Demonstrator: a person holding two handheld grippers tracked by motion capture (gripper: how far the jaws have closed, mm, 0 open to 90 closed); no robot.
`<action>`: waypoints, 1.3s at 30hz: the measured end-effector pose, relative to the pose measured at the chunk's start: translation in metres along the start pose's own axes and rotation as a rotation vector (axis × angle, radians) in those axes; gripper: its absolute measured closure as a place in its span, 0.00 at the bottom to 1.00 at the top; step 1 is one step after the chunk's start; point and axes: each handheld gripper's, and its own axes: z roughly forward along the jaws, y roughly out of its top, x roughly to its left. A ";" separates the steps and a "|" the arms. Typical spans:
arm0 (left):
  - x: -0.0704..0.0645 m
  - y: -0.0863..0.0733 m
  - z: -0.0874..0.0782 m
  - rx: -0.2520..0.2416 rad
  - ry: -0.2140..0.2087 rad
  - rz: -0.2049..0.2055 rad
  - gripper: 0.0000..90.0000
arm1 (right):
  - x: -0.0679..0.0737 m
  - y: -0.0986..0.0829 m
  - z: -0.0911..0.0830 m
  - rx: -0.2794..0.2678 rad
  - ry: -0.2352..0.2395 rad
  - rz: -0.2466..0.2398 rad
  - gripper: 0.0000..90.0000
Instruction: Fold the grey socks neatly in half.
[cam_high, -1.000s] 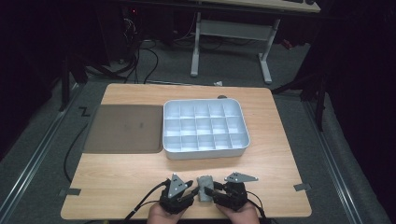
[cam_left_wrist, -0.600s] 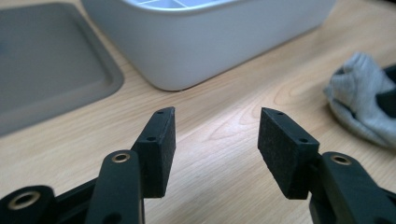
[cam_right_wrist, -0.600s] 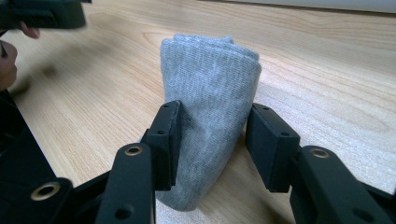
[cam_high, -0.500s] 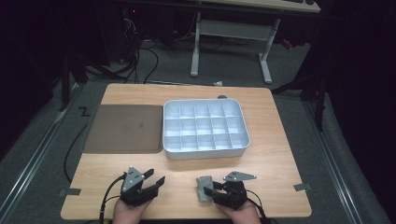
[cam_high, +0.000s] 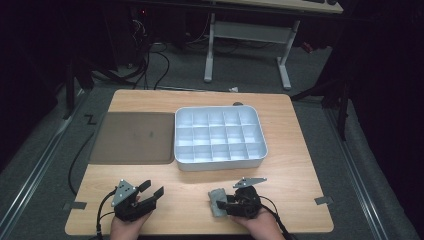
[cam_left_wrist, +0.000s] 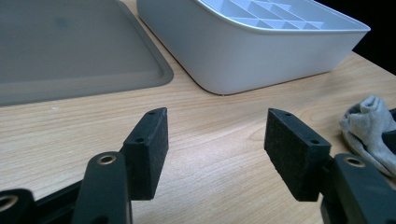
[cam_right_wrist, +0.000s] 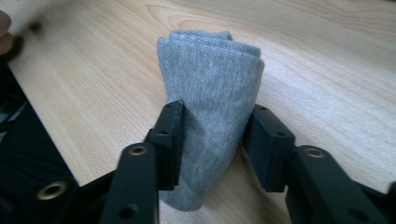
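While the right gripper (cam_high: 223, 203) clamps its jaws on a folded grey sock (cam_right_wrist: 210, 93) at the table's (cam_high: 300, 170) near edge, the left gripper (cam_high: 152, 192) sits well apart to its left, jaws spread and empty; beyond them lie a white compartment tray (cam_high: 218, 135) and, beside it, a grey mat (cam_high: 132, 137).

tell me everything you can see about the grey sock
The grey sock is soft knit fabric, folded or rolled into a thick bundle with layered edges at its far end. The right claw is shut on its middle, both jaws pressing its sides. It sits near the front edge of the wooden table, apart from the white divided tray.
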 end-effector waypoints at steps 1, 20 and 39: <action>0.001 0.000 0.000 -0.001 0.001 -0.004 0.45 | 0.000 0.001 0.000 0.005 0.005 0.001 0.70; -0.005 -0.002 0.002 0.004 0.011 0.020 0.45 | 0.013 0.007 -0.007 0.019 -0.102 -0.162 0.83; -0.010 -0.002 0.001 0.007 0.026 0.077 0.45 | -0.006 0.014 -0.028 0.106 -0.267 -0.192 0.82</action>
